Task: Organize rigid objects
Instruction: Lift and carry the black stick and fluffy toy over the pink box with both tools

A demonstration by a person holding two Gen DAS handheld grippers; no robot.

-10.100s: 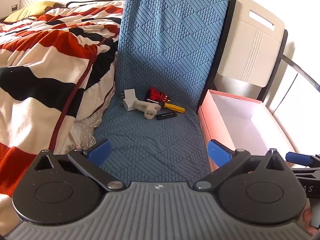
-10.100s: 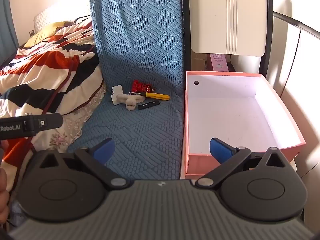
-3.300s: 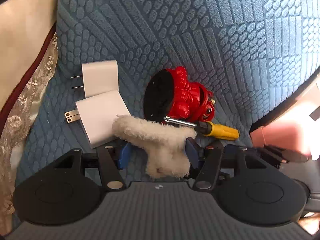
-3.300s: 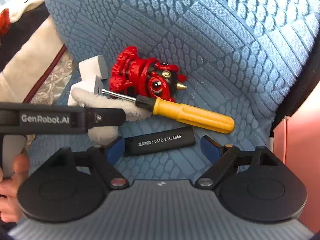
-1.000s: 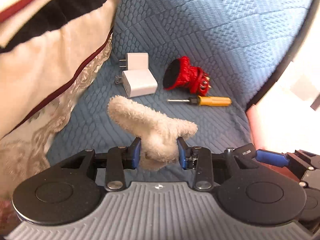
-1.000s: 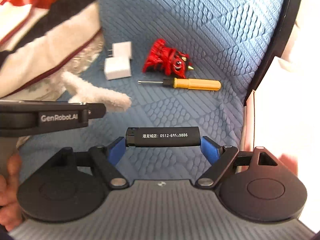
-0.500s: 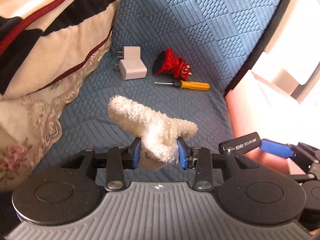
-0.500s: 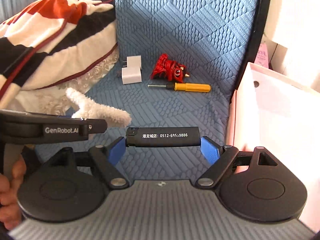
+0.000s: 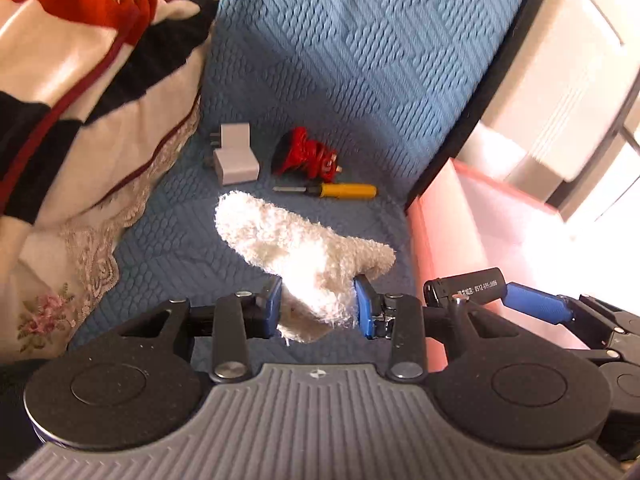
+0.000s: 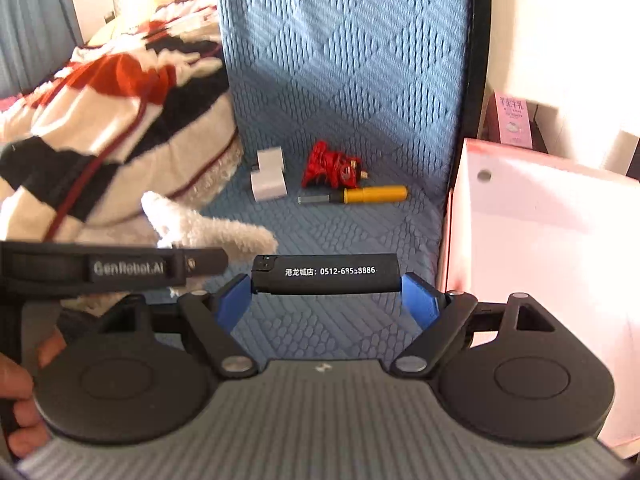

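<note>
The right hand-held gripper [image 10: 326, 296] clamps a black rectangular lighter with white print [image 10: 326, 274] end to end, its long axis running crosswise between the blue pads. The open pink cardboard box [image 10: 540, 216] lies just to its right, nearer this hand than the other. The left hand-held gripper [image 9: 318, 306] pinches a fluffy white plush piece [image 9: 304, 248] over the blue quilted seat [image 9: 360, 60]. Both grippers tilt downward. A yellow-handled screwdriver [image 10: 372, 195] lies on the seat.

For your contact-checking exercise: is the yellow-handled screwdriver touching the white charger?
Apart. In the left wrist view, blue cover shows between the screwdriver tip and the white charger; the right wrist view shows the same gap.
</note>
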